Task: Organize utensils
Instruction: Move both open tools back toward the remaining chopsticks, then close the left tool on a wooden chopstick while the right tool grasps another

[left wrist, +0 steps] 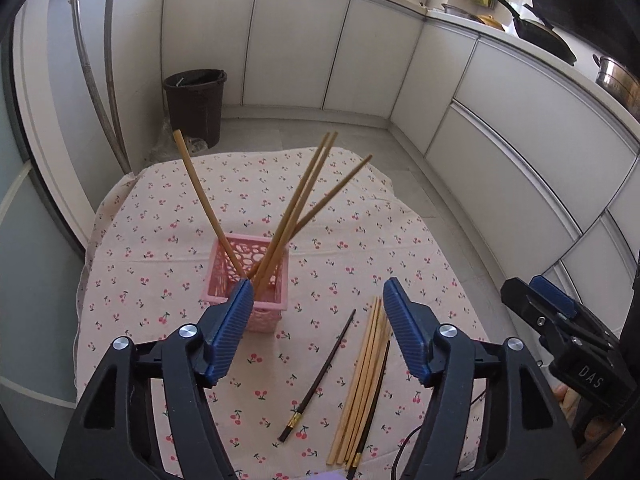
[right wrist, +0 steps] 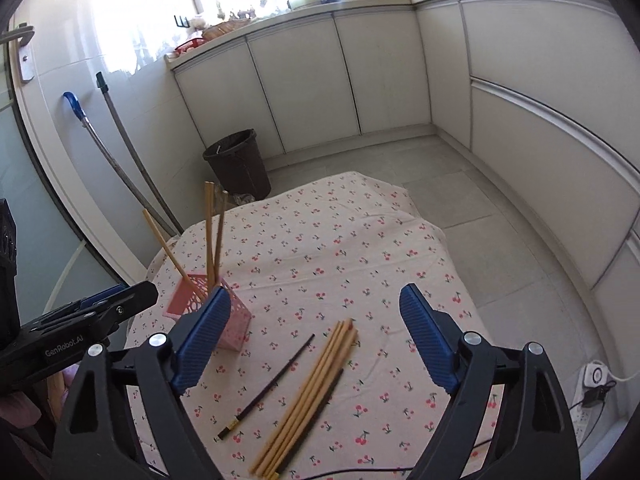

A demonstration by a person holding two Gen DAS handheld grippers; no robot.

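Observation:
A pink perforated basket (left wrist: 276,280) (right wrist: 236,320) stands on the cherry-print tablecloth (left wrist: 360,240) (right wrist: 340,240) and holds several upright wooden chopsticks (left wrist: 296,204) (right wrist: 209,232). A bundle of wooden chopsticks (left wrist: 362,384) (right wrist: 308,388) lies flat on the cloth with a dark chopstick (left wrist: 374,400) (right wrist: 320,400) along its right side. Another dark chopstick with a gold band (left wrist: 320,374) (right wrist: 268,384) lies just left of it. My left gripper (left wrist: 318,316) is open and empty, above the cloth near the basket. My right gripper (right wrist: 316,328) is open and empty above the bundle.
A dark bin (left wrist: 196,104) (right wrist: 238,164) stands on the floor beyond the table. Two mop handles (left wrist: 100,80) (right wrist: 120,148) lean on the left wall. White cabinets (left wrist: 500,140) (right wrist: 520,120) run along the back and right. A power strip (right wrist: 596,376) lies on the floor at right.

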